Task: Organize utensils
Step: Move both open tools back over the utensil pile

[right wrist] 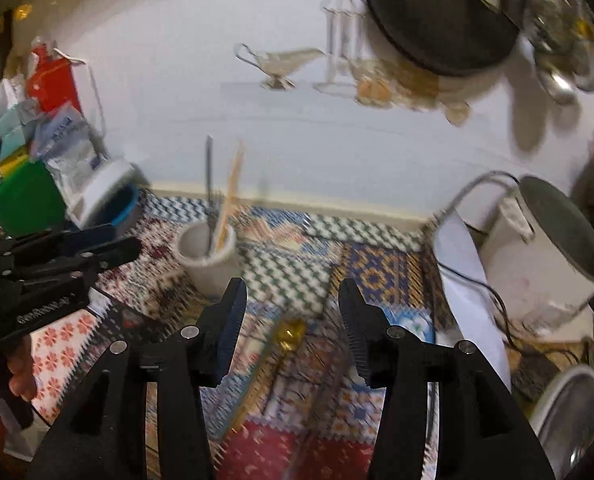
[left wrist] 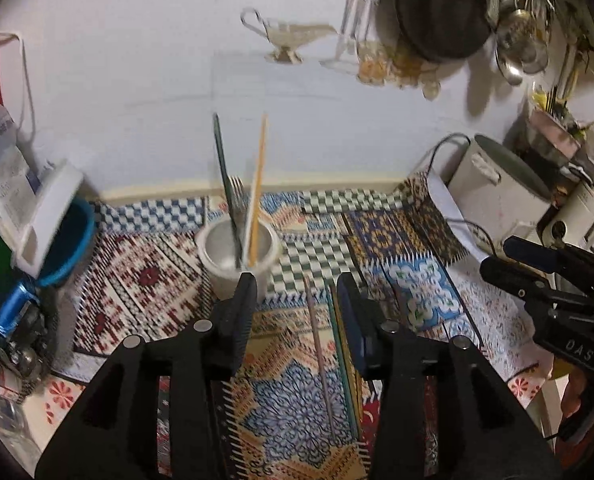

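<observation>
A cup (left wrist: 237, 254) stood on the patterned mat (left wrist: 145, 276) at twelve o'clock from the left gripper (left wrist: 295, 294), holding a fork (left wrist: 237, 196), a dark stick (left wrist: 223, 168) and chopsticks (left wrist: 259, 184) upright; loose chopsticks (left wrist: 337, 352) lay on the mat between that gripper's fingers; a spoon (right wrist: 291, 334) lay on the mat between the fingers of the right gripper (right wrist: 293, 300); a rice cooker (left wrist: 493, 196) sat at two o'clock against the wall (left wrist: 137, 80); a tub (left wrist: 67, 240) sat at ten o'clock.

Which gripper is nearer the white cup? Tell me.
Left. The left gripper hangs just before the white cup; the right gripper sits further off to its right.
</observation>
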